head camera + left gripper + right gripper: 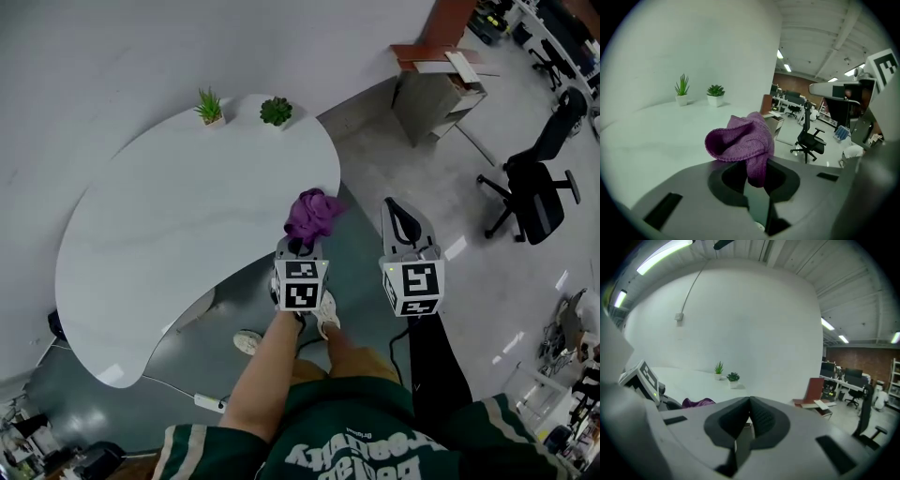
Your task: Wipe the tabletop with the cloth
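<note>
The left tongs [757,180] pinch the bunched purple cloth [740,143] at the white worktop's [187,206] near edge, seemingly not pressed down, and the right tongs [750,420] are closed on nothing, so the wiping itself looks yet undone.

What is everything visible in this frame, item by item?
Table: one, white, curved, against the wall.
Potted plants: two, green in white pots, at the table's far edge.
Cloth: one, purple, bunched, by the table's right edge.
Office chair: one, black, on the floor at right.
Cabinet: one, grey with a reddish top, far right.
Left claw: one, grey, shut on the cloth.
Right claw: one, grey, shut, empty, over the floor.
</note>
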